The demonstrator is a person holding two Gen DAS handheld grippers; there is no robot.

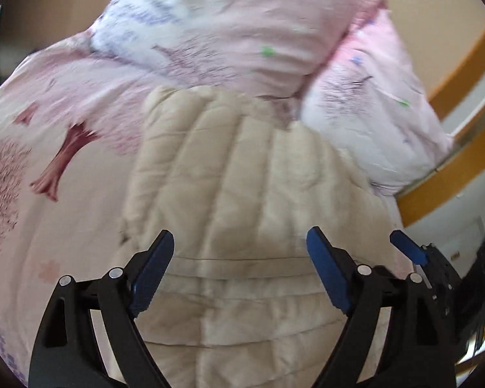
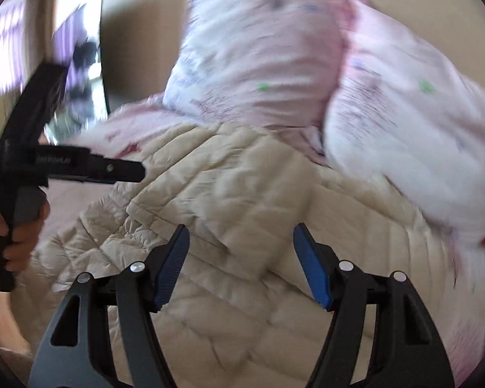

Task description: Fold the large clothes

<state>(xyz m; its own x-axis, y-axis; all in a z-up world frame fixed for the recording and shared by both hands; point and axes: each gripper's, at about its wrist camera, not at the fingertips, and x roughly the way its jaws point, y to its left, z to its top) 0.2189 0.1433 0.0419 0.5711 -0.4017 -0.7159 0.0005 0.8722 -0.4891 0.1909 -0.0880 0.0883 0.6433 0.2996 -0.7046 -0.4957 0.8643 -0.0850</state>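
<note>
A cream quilted padded jacket (image 1: 239,200) lies on a pink tree-print bedspread (image 1: 55,148). In the left wrist view my left gripper (image 1: 241,237) is open just above it, holding nothing. In the right wrist view the jacket (image 2: 242,200) is rumpled, with a folded flap in the middle, and my right gripper (image 2: 241,236) is open above that flap, empty. The left gripper (image 2: 126,171) also shows there at the left edge, held by a hand, over the jacket's left side. A blue fingertip of the right gripper (image 1: 407,247) shows at the right of the left wrist view.
Two pink-and-white printed pillows (image 1: 229,32) (image 1: 371,119) lie just beyond the jacket. A wooden bed frame (image 1: 452,174) runs along the right. A beige wall is behind. A mirror or window (image 2: 77,74) stands at the far left of the right wrist view.
</note>
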